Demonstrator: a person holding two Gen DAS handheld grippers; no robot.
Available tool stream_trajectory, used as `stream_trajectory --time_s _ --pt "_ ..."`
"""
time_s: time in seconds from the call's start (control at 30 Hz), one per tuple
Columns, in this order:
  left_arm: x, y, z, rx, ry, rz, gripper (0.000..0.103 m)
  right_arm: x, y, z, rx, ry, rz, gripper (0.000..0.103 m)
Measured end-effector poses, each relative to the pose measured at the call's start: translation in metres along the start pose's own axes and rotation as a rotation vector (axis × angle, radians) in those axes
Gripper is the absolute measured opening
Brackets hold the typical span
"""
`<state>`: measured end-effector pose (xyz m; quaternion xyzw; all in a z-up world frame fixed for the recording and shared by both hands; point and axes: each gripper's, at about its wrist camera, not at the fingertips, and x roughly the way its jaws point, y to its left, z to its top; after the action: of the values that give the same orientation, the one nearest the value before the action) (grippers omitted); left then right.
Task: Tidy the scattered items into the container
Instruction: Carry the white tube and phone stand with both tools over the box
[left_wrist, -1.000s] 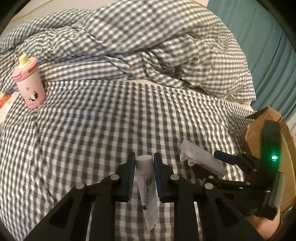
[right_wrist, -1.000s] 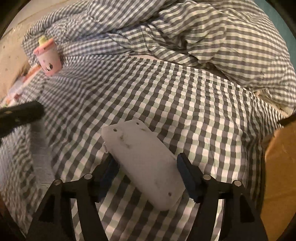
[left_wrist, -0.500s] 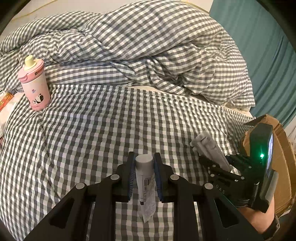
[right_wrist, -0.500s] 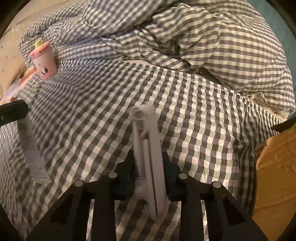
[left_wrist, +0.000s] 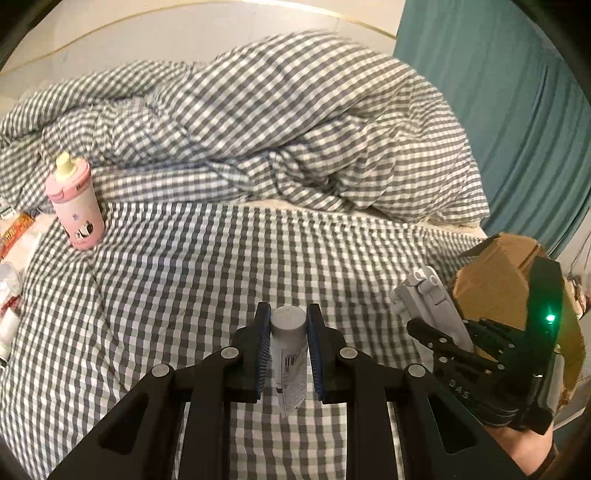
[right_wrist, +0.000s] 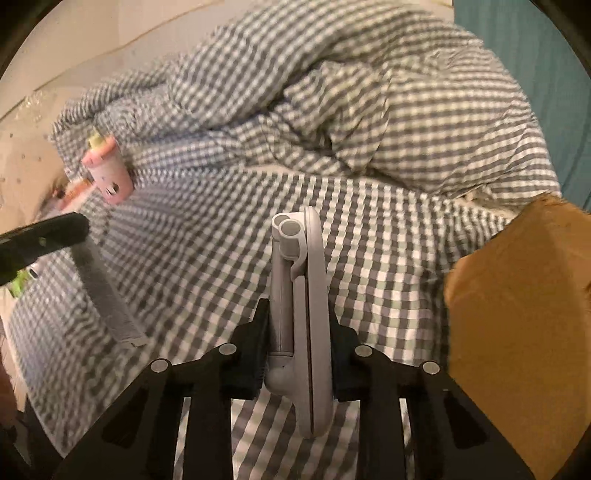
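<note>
My left gripper (left_wrist: 288, 325) is shut on a white tube (left_wrist: 290, 354) with a grey cap, which hangs above the checked bedsheet (left_wrist: 184, 295). My right gripper (right_wrist: 297, 325) is shut on a folded white stand (right_wrist: 301, 291), held edge-on and lifted off the sheet. In the left wrist view that right gripper (left_wrist: 439, 328) and the stand (left_wrist: 428, 299) sit just in front of the brown cardboard box (left_wrist: 495, 273). The box (right_wrist: 517, 295) fills the right side of the right wrist view. The left gripper and the tube (right_wrist: 103, 291) show at its left edge.
A pink sippy bottle (left_wrist: 75, 208) stands far left on the sheet, with packets (left_wrist: 14, 229) beside it at the bed's edge. A bunched checked duvet (left_wrist: 277, 129) lies behind. A teal curtain (left_wrist: 517, 110) hangs at the right.
The right gripper closed on the white stand, turned it edge-on and lifted it. Both grippers rose from the sheet, the left one keeping the tube.
</note>
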<state>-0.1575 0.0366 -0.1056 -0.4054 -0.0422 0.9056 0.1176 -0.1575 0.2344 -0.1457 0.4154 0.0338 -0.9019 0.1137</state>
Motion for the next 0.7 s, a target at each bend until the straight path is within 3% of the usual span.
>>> stream_trajectory --time_s 0.37,0.7 --pt "-0.070 -0.050 0.000 0.073 -0.112 0.002 0.019 -0.120 0.003 -0.004 0.016 -0.175 -0.014 0.025" --pt "-0.133 -0.097 -0.003 0.126 -0.214 -0.027 0.019 -0.213 -0.005 -0.019 0.040 -0.309 -0.086 0.025"
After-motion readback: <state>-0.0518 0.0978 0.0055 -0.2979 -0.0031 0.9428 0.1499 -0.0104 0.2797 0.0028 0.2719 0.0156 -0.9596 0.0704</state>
